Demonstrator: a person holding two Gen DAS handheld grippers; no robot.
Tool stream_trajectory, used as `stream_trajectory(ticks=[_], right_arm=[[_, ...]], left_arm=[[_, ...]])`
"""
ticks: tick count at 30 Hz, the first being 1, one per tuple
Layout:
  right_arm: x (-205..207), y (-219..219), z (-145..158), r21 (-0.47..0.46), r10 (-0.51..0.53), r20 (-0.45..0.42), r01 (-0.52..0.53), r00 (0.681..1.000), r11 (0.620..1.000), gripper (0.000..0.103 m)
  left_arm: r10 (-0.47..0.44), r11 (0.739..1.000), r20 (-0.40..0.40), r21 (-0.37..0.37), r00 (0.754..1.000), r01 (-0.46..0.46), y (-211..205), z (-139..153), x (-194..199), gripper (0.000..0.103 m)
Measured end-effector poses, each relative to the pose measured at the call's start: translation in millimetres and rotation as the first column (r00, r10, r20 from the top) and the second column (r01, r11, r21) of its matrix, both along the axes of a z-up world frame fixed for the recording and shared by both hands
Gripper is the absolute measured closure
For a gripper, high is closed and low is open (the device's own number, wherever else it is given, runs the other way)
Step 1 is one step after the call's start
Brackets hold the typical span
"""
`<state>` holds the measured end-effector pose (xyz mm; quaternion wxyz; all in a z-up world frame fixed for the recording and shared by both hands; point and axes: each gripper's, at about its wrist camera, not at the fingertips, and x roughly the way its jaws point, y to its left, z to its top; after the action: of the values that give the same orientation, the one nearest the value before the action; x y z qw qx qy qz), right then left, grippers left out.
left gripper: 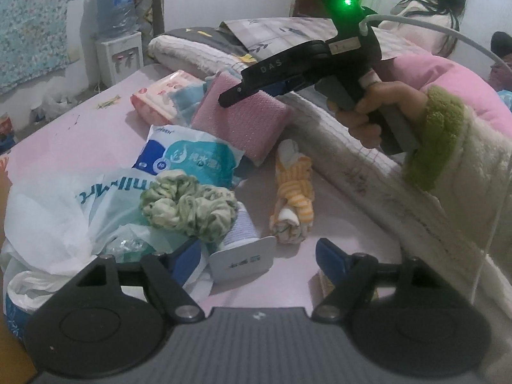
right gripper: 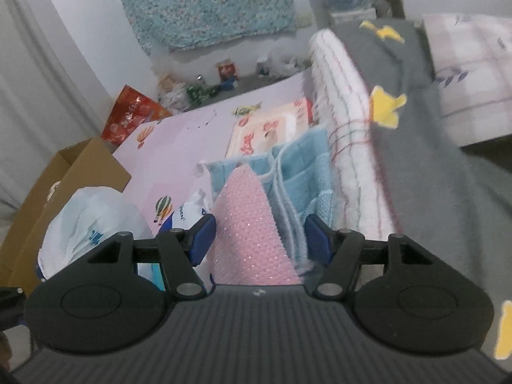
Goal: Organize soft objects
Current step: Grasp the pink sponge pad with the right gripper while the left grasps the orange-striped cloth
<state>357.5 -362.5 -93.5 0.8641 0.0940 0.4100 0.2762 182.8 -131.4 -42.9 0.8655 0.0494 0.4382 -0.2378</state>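
Two grippers work a pink bedsheet (left gripper: 80, 134) strewn with soft goods. Only the left wrist view shows the near clutter: a green crocheted scrunchie (left gripper: 188, 206) lying on a white plastic bag (left gripper: 64, 211), a blue-and-white tissue pack (left gripper: 192, 153) behind it, a rolled yellow-striped cloth (left gripper: 292, 192) towards the folded quilt (left gripper: 368, 172) along the bed's right side, and a white tube (left gripper: 241, 249) between the fingers of the left gripper (left gripper: 256, 256). Its jaws stand apart, pads clear of the tube. That view also catches the right gripper (left gripper: 252, 91), held in a hand (left gripper: 377, 108) with a green fleece cuff, over the pink bubble-wrap pouch (left gripper: 243, 118).

Only the right wrist view shows a cardboard box (right gripper: 64, 185) off the bed's left edge and the blue towel (right gripper: 300, 172) folded against the quilt. There the pouch (right gripper: 249, 224) rises between the right gripper's (right gripper: 259, 240) fingers; the left pad touches it, the right stands off, so the jaws are apart.

Motion blur smears the grey blanket (right gripper: 416, 160). A floral packet (right gripper: 272, 128) behind the towel is half covered, its print unreadable.
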Motion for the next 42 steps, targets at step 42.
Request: stream_trajectory(ticks=[42], right_arm=[[-132.1, -19.7, 23.3, 0.005, -0.189, 0.129, 0.19, 0.973, 0.982, 0.074]], left_arm=[[-0.136, 0.988, 0.007, 0.075, 0.991, 0.135, -32.9, -4.3, 8.8, 0.019]])
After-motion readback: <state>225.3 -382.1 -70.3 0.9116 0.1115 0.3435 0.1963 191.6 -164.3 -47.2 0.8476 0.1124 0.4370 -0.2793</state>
